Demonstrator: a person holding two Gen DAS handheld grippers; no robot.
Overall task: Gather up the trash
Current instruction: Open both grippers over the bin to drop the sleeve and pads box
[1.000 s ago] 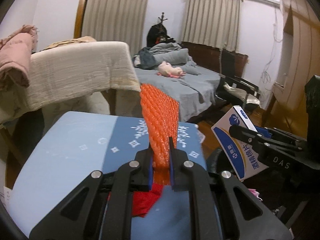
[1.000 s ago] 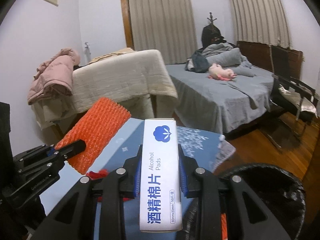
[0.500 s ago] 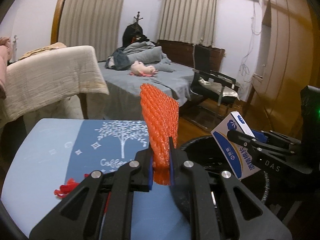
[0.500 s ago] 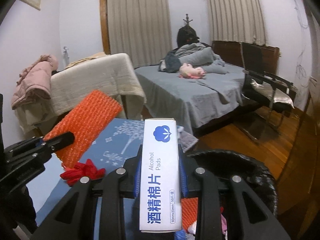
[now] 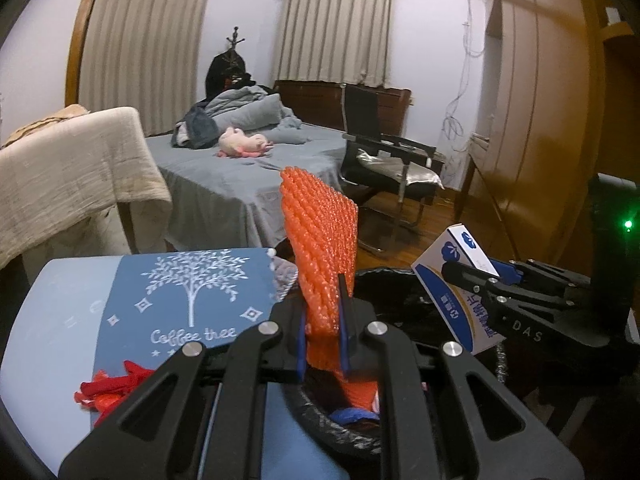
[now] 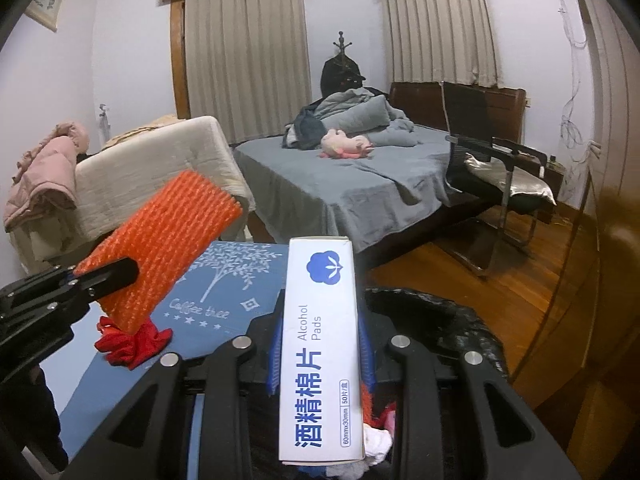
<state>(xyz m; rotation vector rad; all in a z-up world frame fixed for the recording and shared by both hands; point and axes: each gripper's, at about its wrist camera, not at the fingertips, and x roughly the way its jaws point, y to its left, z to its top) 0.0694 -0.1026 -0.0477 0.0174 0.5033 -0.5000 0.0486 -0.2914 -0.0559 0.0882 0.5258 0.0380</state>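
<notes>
The orange foam net point(image 5: 320, 248) looked light and springy, a soft mesh that would crush under pressure, so pinching it low on its flat end was a fair hold; the alcohol pad box point(image 6: 320, 344), thin cardboard, seemed stiff enough across its narrow sides yet easy to dent. The left claw point(image 5: 322, 330) was closed on the net's lower end, the net standing nearly upright above the near rim of the black-lined trash bin point(image 5: 404, 280). The right claw point(image 6: 320, 364) was clamped on the box's long sides, the box pointing forward and up — directly over the bin's opening, where other scraps already lay. Both claws were held about level, side by side over the bin, the right one angled in toward the left. A red crumpled scrap point(image 6: 132, 340) lay on the blue desk point(image 5: 80, 300) just left of the bin, not yet collected.
</notes>
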